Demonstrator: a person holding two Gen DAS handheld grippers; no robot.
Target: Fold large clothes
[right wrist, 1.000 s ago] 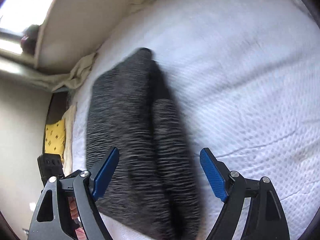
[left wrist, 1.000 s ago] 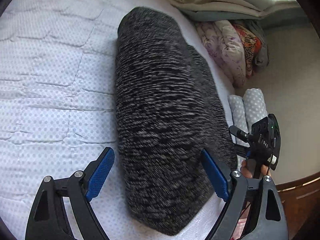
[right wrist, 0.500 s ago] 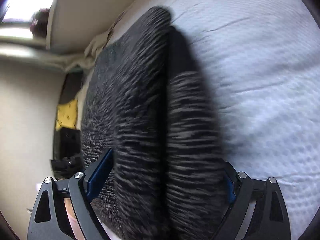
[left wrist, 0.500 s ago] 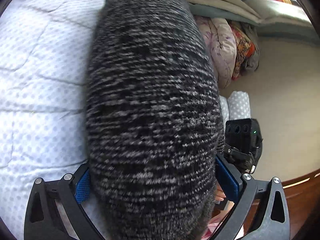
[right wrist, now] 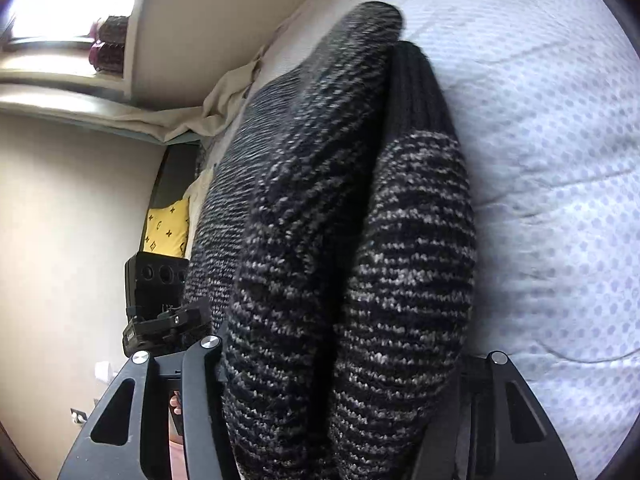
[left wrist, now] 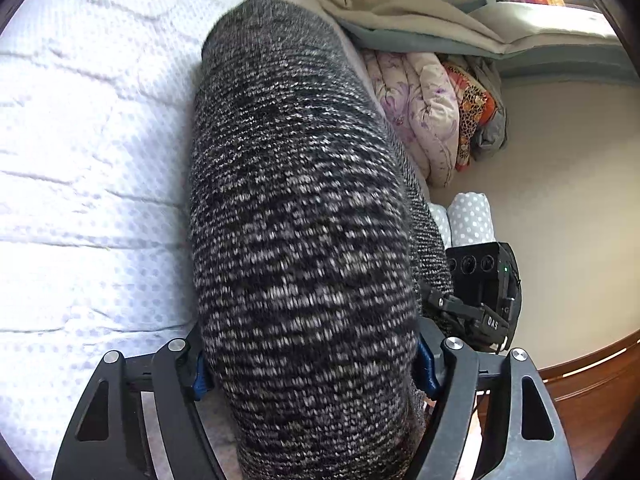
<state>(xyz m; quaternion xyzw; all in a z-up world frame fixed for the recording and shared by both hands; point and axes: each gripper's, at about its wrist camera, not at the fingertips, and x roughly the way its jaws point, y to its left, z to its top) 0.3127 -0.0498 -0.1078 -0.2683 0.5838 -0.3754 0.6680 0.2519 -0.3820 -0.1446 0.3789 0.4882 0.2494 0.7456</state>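
A folded black-and-grey knit sweater (left wrist: 296, 208) lies on the white dotted quilt (left wrist: 80, 160) of a bed. My left gripper (left wrist: 312, 372) has its two fingers on either side of the sweater's near end, pressed into the thick knit. My right gripper (right wrist: 340, 364) straddles the sweater (right wrist: 320, 220) at its other side, its fingers squeezing the folded layers; its blue pads are hidden by the knit. A black ribbed band (right wrist: 416, 92) shows along the fold. Each gripper's camera body shows in the other's view, the right one (left wrist: 484, 280) and the left one (right wrist: 156, 292).
Folded quilts and bright clothes (left wrist: 436, 108) are piled beside the bed, with two dotted rolls (left wrist: 468, 216) on the beige floor. A cream blanket (left wrist: 400, 4) lies at the bed's far end. A yellow patterned cloth (right wrist: 168, 228) sits by the bed edge.
Both grippers moved down onto the sweater's end and closed from wide open until their fingers press its sides. The sweater now fills both views.
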